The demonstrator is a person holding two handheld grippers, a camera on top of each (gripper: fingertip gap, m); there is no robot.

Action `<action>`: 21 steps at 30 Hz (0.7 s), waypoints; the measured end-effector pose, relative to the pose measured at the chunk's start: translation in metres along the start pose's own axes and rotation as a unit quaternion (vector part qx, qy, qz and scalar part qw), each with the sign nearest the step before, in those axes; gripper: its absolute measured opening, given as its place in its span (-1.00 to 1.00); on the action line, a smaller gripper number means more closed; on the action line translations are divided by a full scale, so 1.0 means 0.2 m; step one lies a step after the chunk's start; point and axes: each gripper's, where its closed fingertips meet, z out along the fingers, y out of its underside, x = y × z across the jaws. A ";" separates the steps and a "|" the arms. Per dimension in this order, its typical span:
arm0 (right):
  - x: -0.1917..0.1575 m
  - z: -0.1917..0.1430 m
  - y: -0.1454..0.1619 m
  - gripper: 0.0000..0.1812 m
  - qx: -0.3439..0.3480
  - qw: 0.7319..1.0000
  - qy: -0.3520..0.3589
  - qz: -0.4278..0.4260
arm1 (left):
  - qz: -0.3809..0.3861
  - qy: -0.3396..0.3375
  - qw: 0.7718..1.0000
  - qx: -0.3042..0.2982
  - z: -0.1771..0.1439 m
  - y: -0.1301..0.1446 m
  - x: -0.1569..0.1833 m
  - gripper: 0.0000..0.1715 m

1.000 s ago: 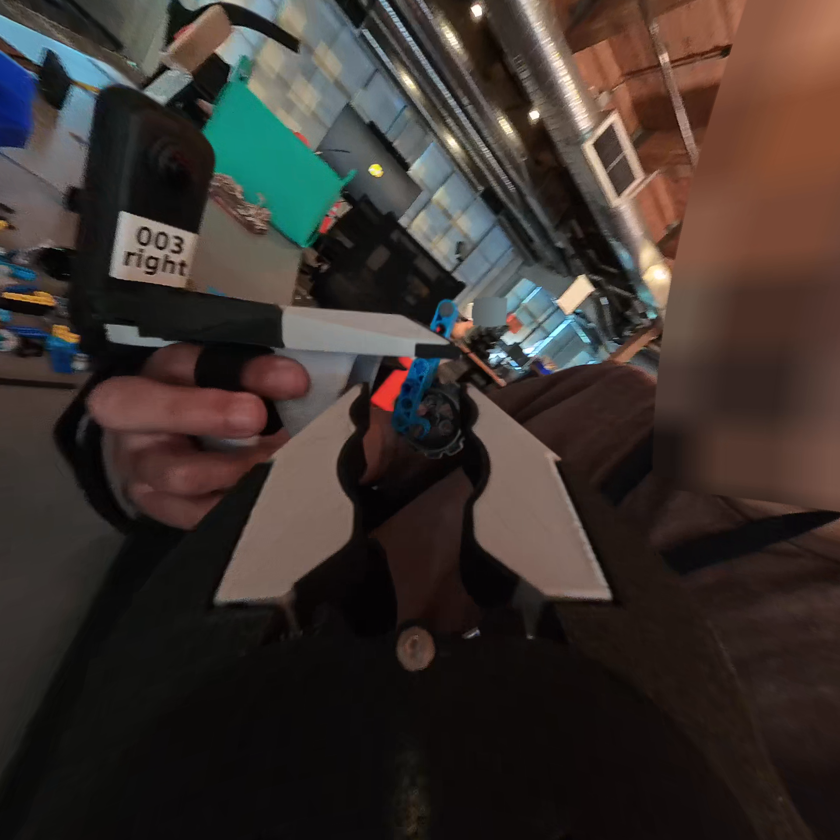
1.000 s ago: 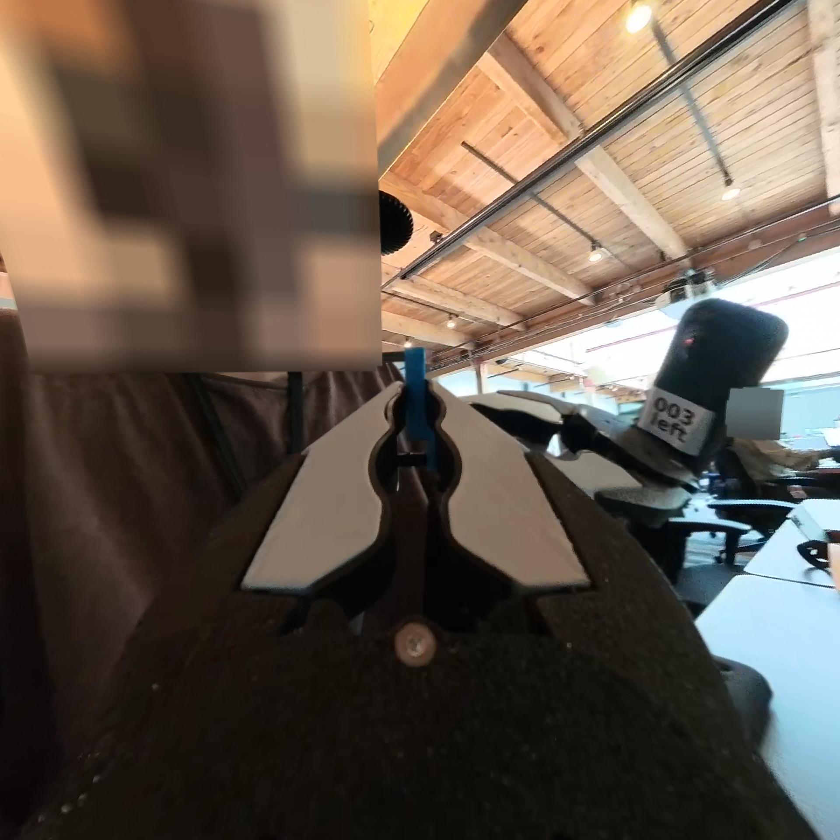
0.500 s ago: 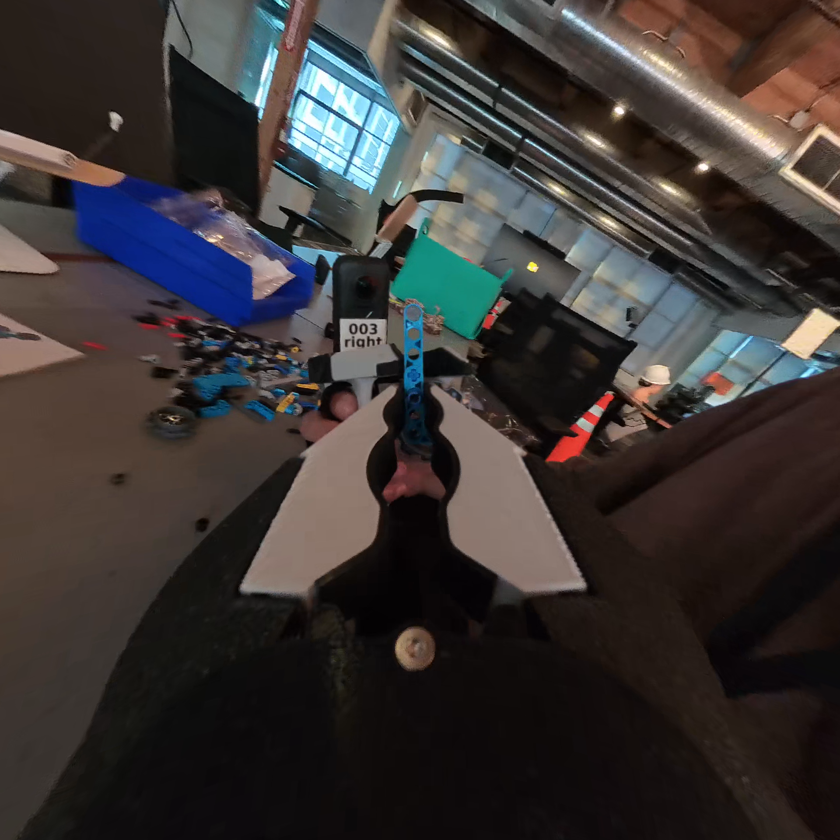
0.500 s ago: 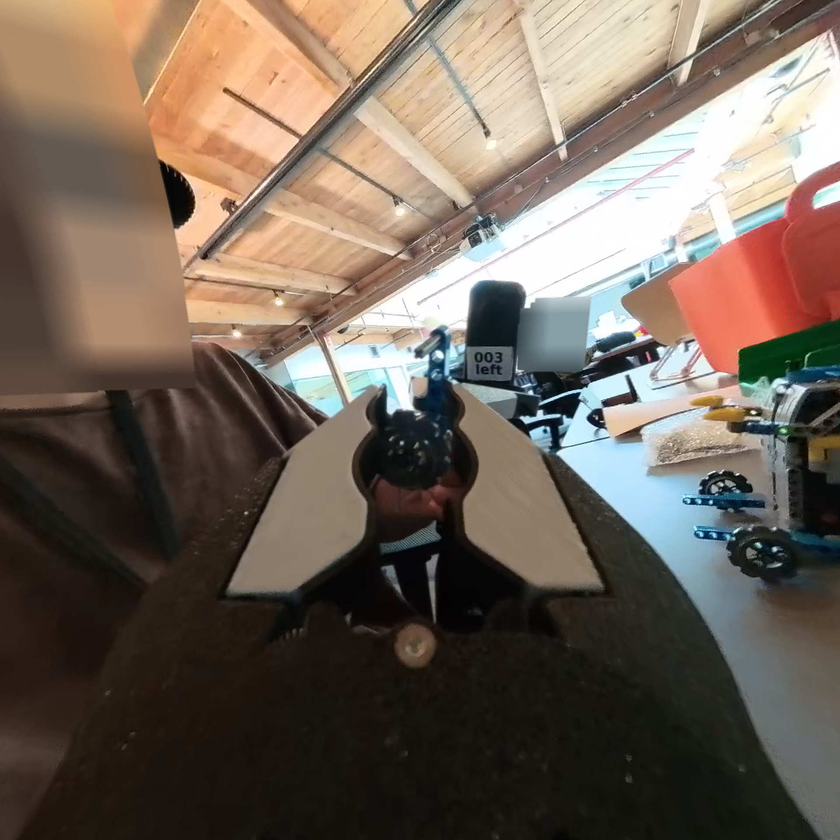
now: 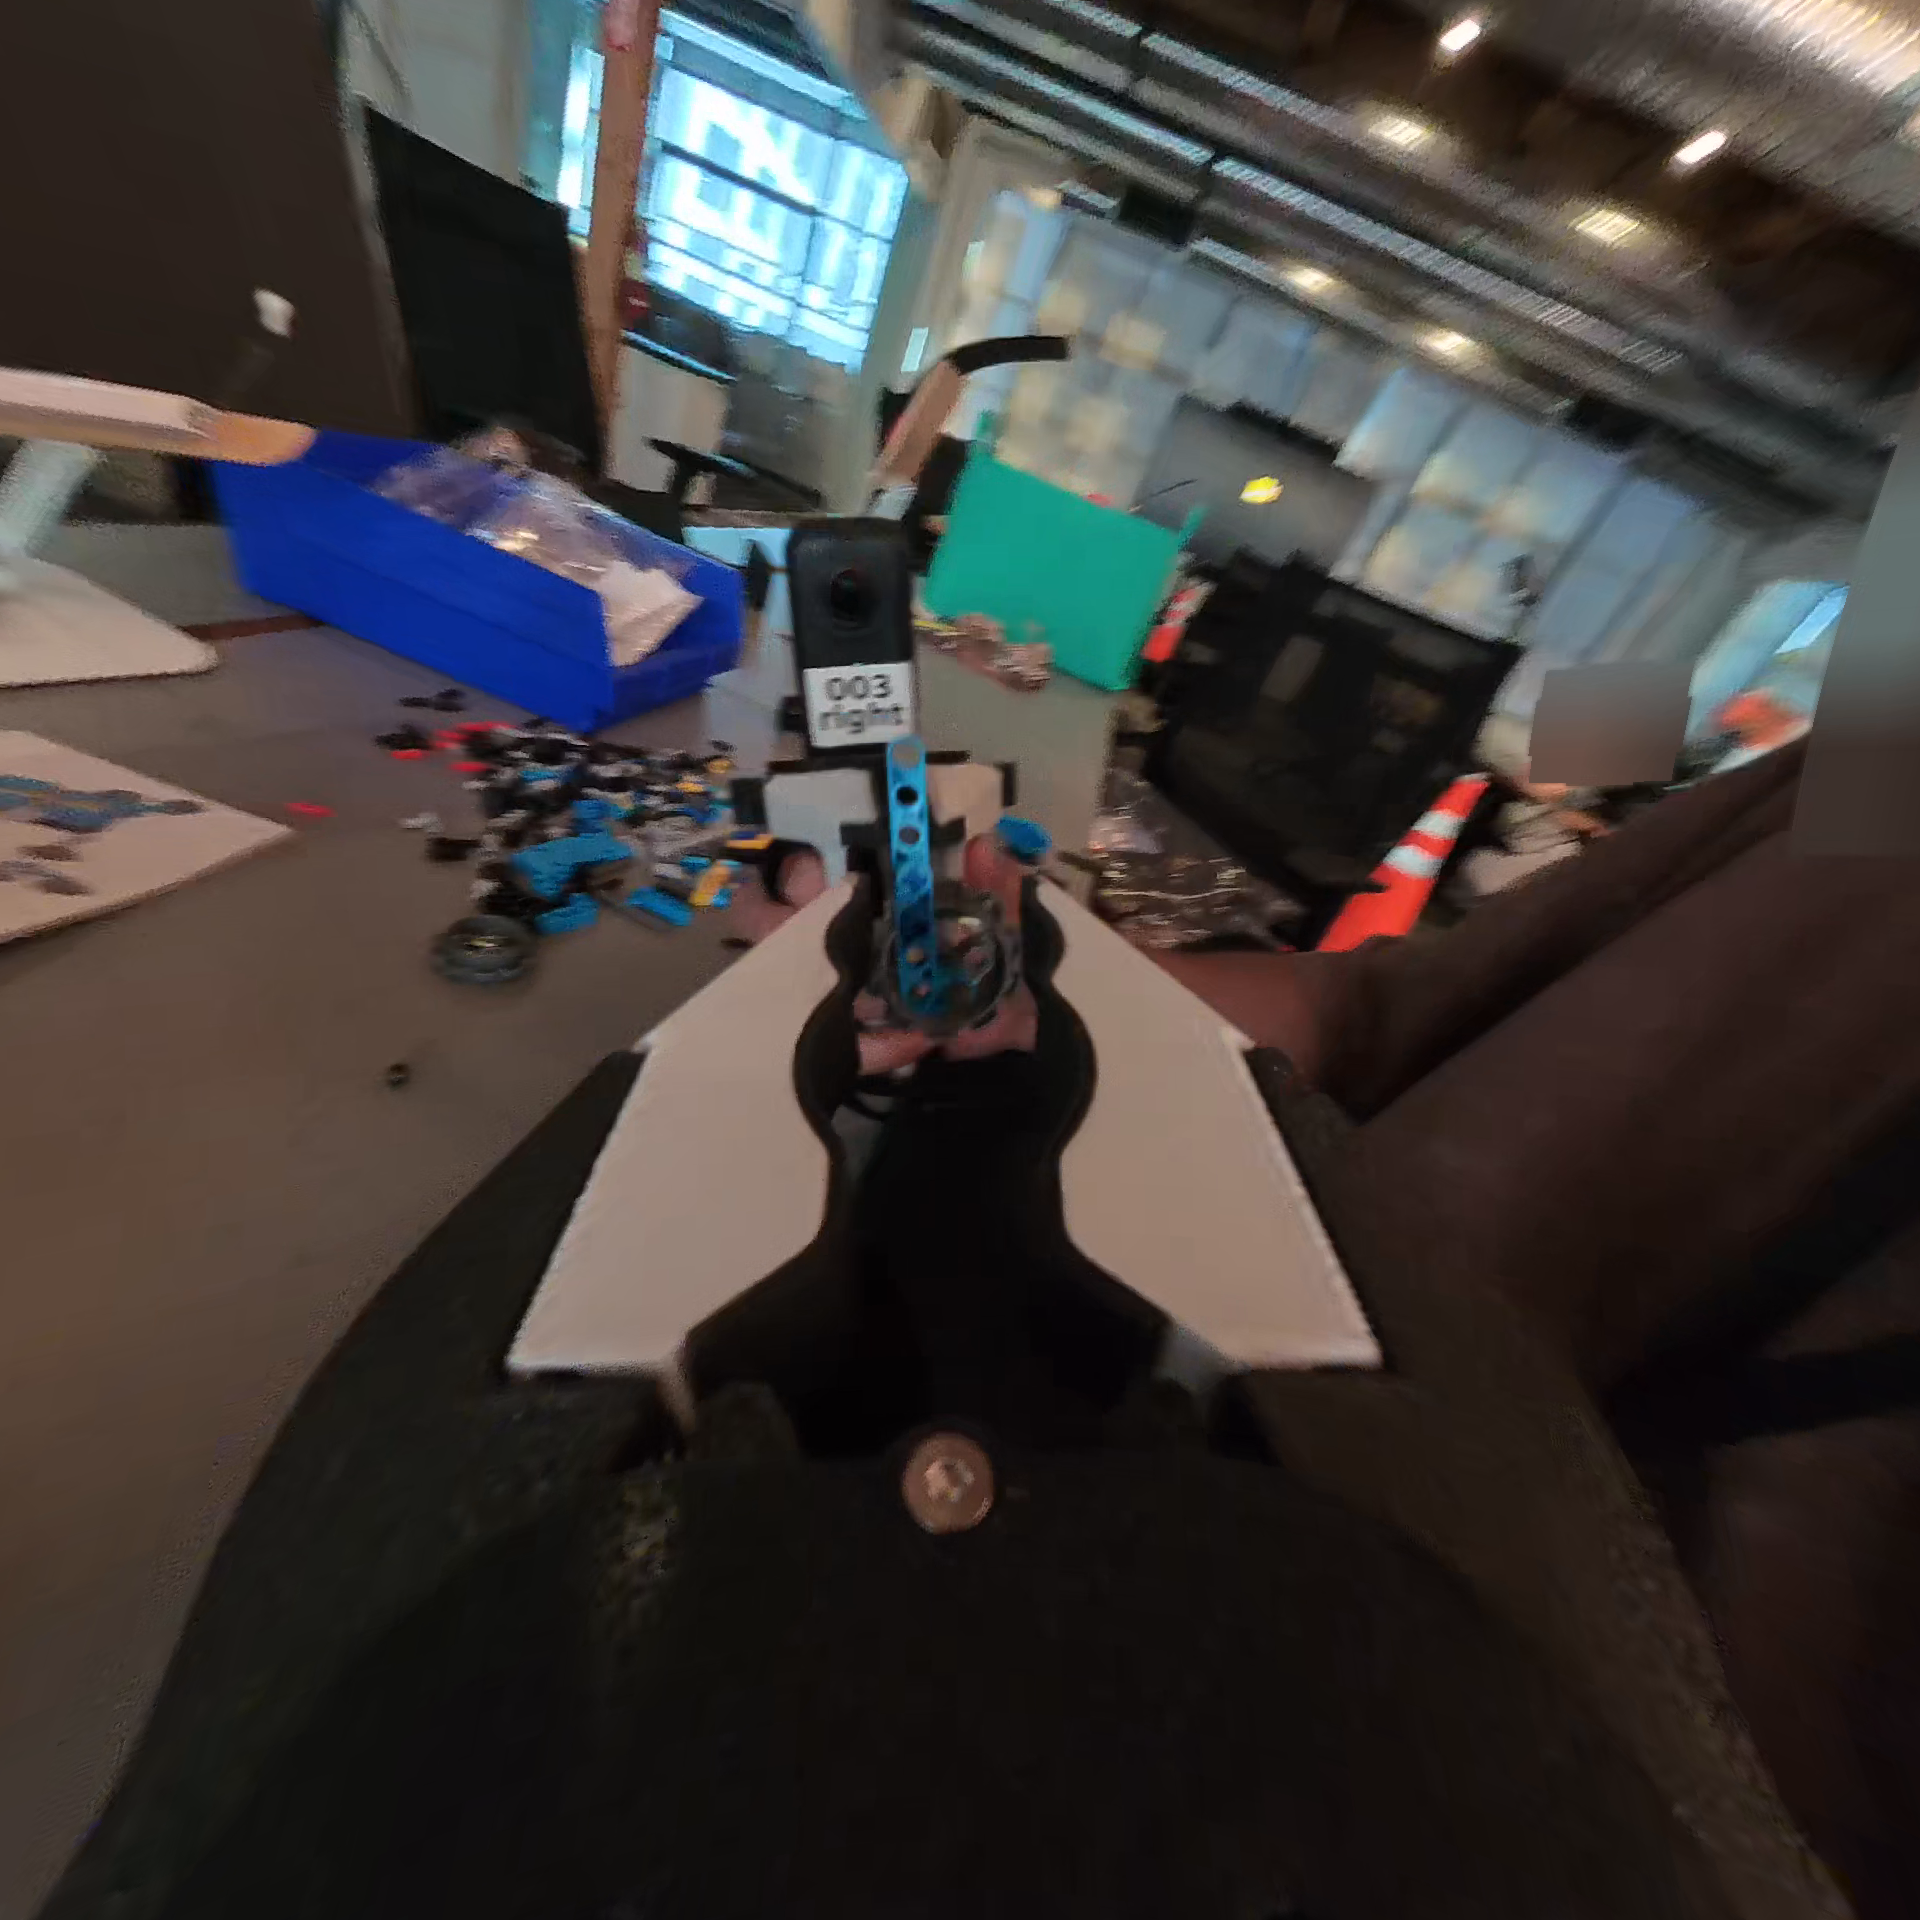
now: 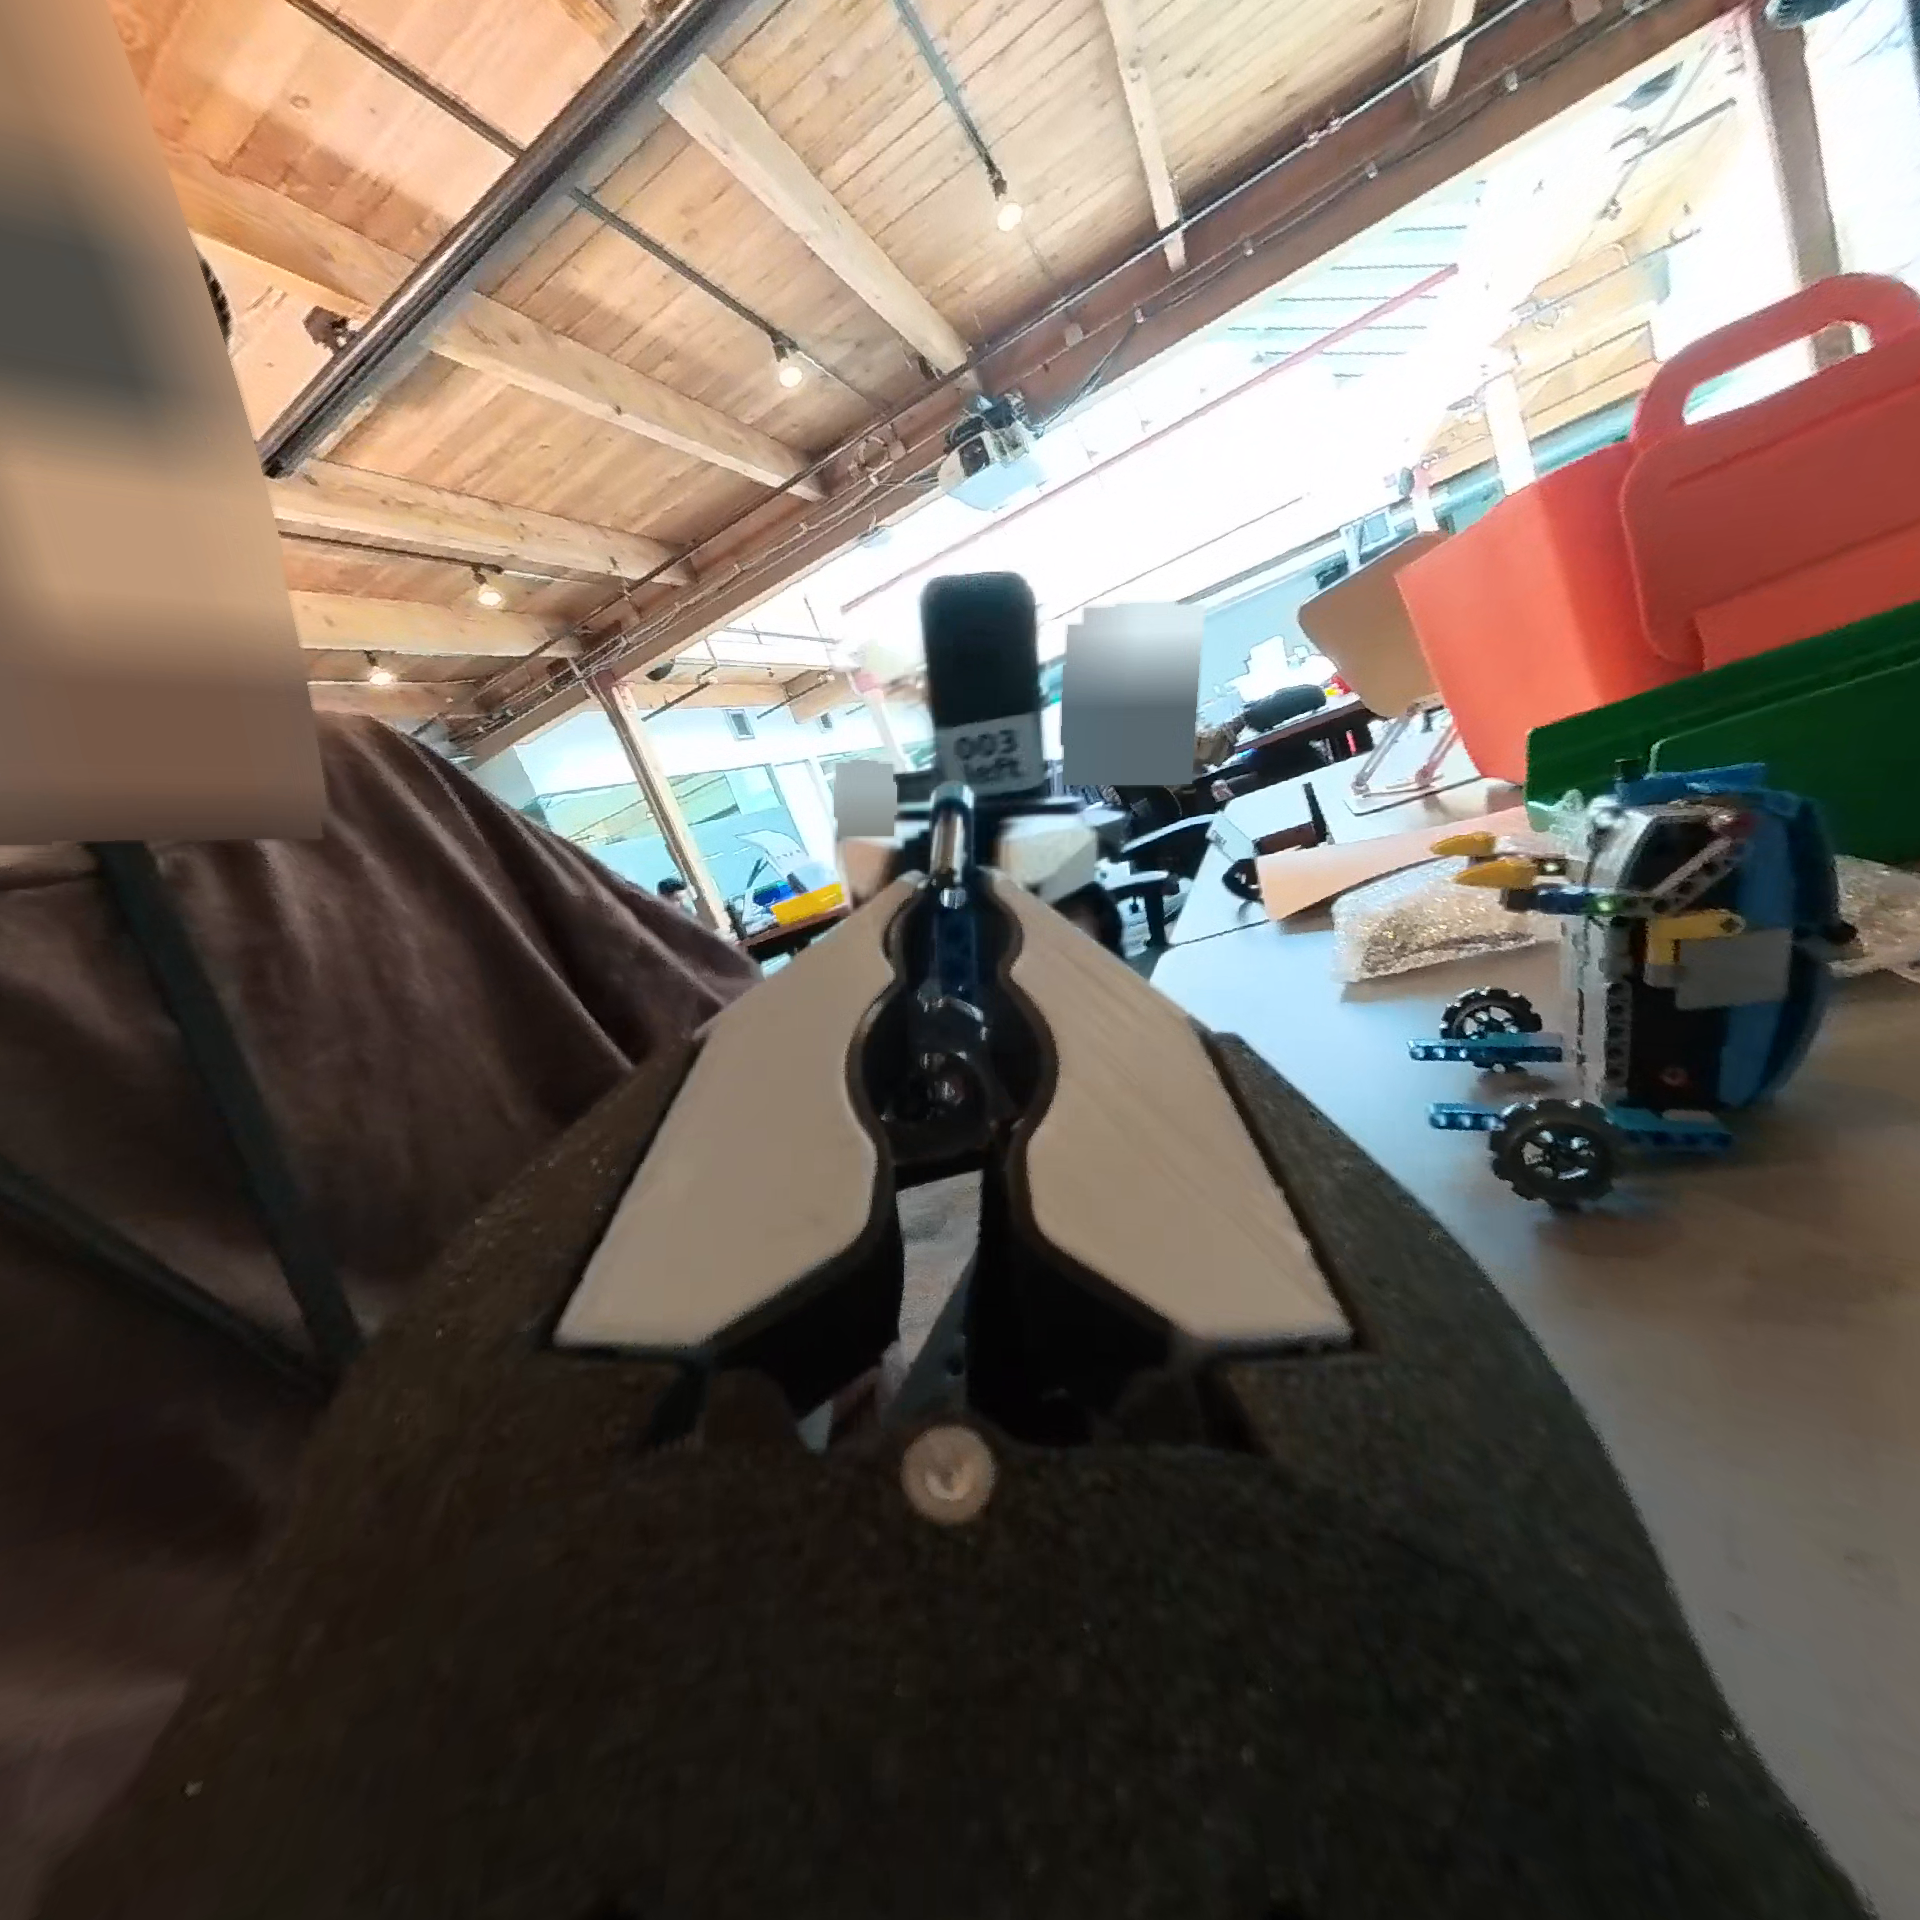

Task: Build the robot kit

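A small blue perforated beam (image 5: 907, 831) with a black wheel (image 5: 935, 977) on it is held in the air between my two grippers, which face each other tip to tip. In the left wrist view my left gripper (image 5: 940, 894) is closed around the beam, with the wheel in the hollow between its fingers; the right gripper (image 5: 852, 800) and the hand holding it show just beyond. In the right wrist view my right gripper (image 6: 951, 894) is shut on the same beam (image 6: 948, 945), with the wheel (image 6: 940, 1086) behind its tips. A grey pin (image 6: 951, 831) sticks up from the beam.
On the grey table: a pile of loose building pieces (image 5: 582, 821), a loose wheel (image 5: 483, 945), a blue bin (image 5: 468, 592), a printed sheet (image 5: 104, 821). A built blue wheeled model (image 6: 1704, 966), an orange case (image 6: 1662, 540) and a green box (image 6: 1714, 717) stand to the right. A brown sleeve (image 6: 364, 1039) is close by. Left and right tips are no more than a few centimetres apart.
Both views swung from the person's torso and the ceiling toward the table. The grippers turned to face each other head on. The beam with the wheel stayed between them.
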 end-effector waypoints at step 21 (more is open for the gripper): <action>0.25 0.03 0.17 -0.93 -0.048 0.983 0.173 0.022 | 0.152 -0.252 0.950 -0.108 -0.07 0.20 -0.24 -0.55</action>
